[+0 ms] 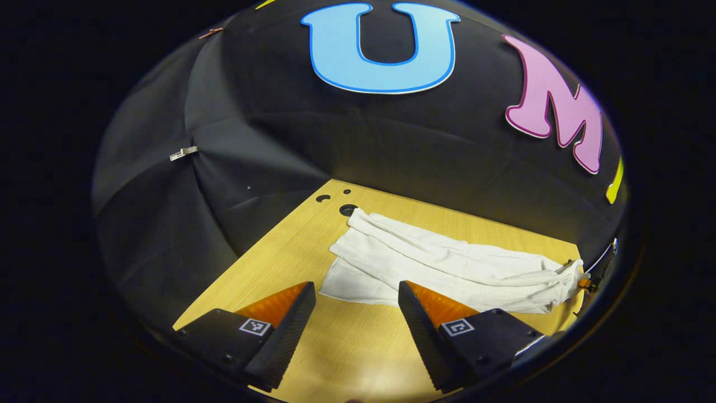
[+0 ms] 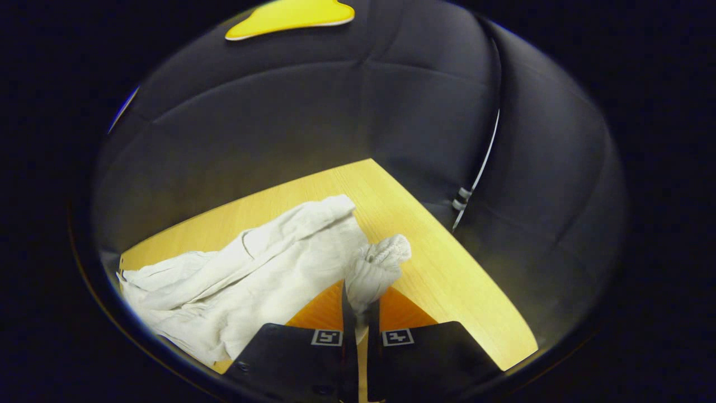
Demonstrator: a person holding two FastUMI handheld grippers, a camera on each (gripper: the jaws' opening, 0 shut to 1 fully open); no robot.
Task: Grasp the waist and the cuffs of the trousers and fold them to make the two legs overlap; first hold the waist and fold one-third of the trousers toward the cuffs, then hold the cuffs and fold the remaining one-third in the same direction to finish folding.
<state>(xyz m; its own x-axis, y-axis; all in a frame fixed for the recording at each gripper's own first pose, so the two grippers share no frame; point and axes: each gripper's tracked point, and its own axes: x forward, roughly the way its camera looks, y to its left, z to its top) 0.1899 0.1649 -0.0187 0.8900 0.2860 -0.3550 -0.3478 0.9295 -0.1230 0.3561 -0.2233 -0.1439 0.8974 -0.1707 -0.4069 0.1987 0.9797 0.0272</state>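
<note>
White trousers (image 1: pixel 447 266) lie crumpled across the wooden table (image 1: pixel 335 352), running from the far left corner to the right edge. My left gripper (image 1: pixel 357 286) is open just above the table, its fingertips at the near edge of the trousers' left end, with nothing between them. At the trousers' right end the right gripper (image 1: pixel 586 282) shows small, pinching the cloth. In the right gripper view, the right gripper (image 2: pixel 362 302) is shut on a bunched, ribbed end of the trousers (image 2: pixel 375 268), lifted slightly. The rest of the cloth (image 2: pixel 240 280) spreads off to the left.
Round holes (image 1: pixel 347 210) sit in the table's far left corner beside the trousers. Black cloth walls close in behind the table, with a white clip (image 1: pixel 183 153) on the left one and a pale cable (image 2: pixel 475 179) on the right one. Bare wood (image 2: pixel 447 280) lies right of the right gripper.
</note>
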